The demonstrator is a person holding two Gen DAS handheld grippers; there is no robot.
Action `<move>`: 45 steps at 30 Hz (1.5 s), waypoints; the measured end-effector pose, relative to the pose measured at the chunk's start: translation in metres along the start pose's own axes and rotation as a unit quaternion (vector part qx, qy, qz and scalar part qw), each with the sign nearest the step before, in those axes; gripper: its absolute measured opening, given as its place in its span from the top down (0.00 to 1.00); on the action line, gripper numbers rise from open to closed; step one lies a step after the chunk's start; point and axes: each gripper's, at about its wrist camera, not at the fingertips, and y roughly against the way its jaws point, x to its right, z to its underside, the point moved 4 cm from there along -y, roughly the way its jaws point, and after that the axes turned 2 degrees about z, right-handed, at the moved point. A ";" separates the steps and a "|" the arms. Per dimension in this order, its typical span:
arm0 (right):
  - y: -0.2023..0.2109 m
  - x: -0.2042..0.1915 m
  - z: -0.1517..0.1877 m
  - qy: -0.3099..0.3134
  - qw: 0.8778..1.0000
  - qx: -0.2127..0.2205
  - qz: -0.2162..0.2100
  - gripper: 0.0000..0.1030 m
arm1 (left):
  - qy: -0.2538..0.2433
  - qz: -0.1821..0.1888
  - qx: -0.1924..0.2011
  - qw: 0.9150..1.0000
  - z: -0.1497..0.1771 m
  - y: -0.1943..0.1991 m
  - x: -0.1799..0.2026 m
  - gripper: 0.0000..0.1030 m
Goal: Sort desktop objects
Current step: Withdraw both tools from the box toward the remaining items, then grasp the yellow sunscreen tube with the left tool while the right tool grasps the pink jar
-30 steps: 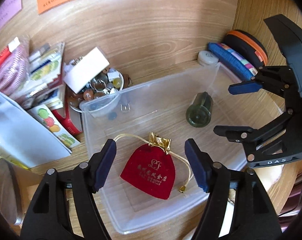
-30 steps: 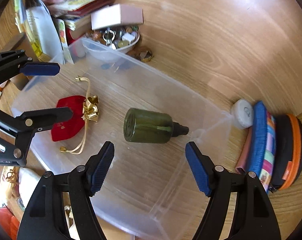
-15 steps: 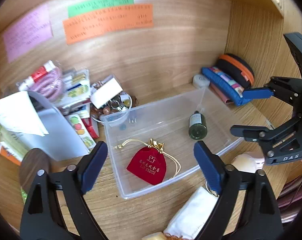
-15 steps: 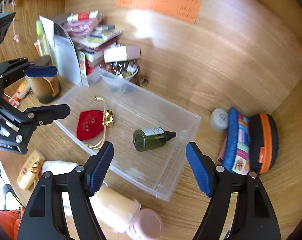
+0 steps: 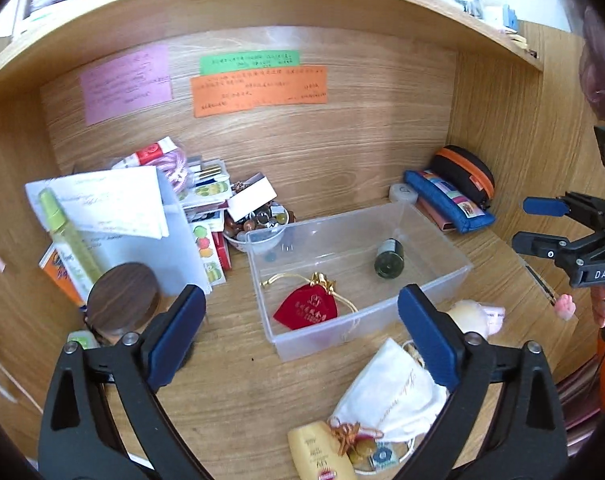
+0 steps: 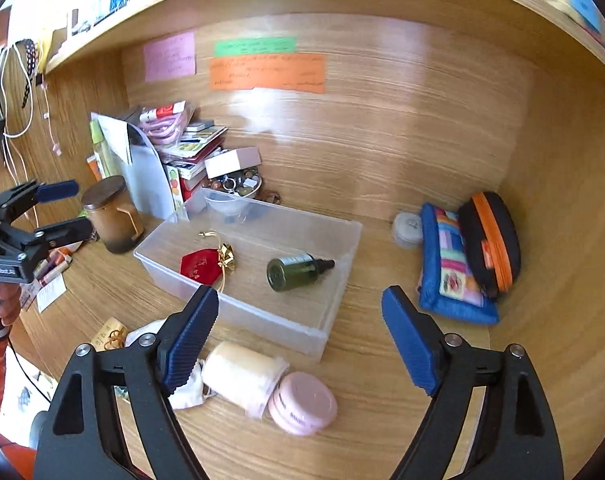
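One clear bin sits mid-frame on the wooden desk. It holds two things: one red pouch toward the bin's left end and one green bottle lying on its side toward the right, the two apart. On the back wall hang three notes: one pink, one green, one orange. At the right of the frame two zip cases lean together, one blue and one black-and-orange, with one small white tin just beside them. At the left a heap of books and packets crowds the bin's far corner, and a lidded jar stands near it. In front of the bin lie one white bag, one cream roll and one pink tub, leaving bare desk only at lower centre and lower right.

The left gripper has its jaws opening, wide apart, nothing between its pads. The right gripper is likewise opening and empty, above the bin's near wall.
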 end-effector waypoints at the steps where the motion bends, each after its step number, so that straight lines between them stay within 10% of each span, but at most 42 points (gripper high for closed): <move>1: 0.003 0.002 0.005 -0.004 1.000 0.003 0.000 0.20 | 0.001 -0.001 0.001 1.000 0.003 0.002 0.000 0.04; 27: -0.012 0.017 0.123 -0.069 0.995 -0.055 0.044 0.19 | 0.047 0.002 -0.135 0.990 0.153 -0.029 -0.007 0.04; 45: -0.061 0.024 0.128 -0.048 0.994 -0.093 0.043 0.19 | 0.009 0.017 -0.168 0.986 0.164 -0.044 0.011 0.45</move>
